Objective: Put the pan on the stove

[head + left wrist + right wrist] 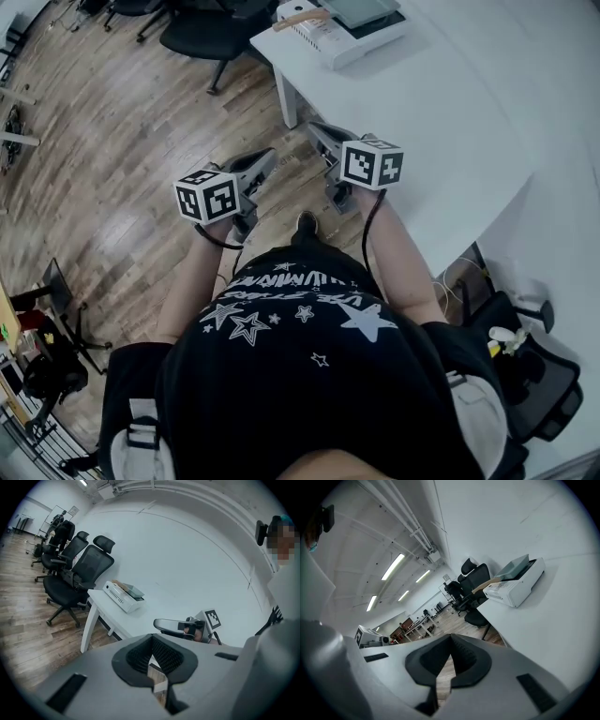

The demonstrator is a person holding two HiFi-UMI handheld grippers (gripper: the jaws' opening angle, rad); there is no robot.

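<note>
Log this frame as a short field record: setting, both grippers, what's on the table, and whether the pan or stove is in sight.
Setting: office room, wood floor, black office chairs
Left gripper: jaws together, nothing between them, held over the floor
Right gripper: jaws together, nothing between them, near the edge of the white table
On table: white machine at the far end, the rest bare
Pan: in no view
Stove: in no view
Task state: not yet under way
</note>
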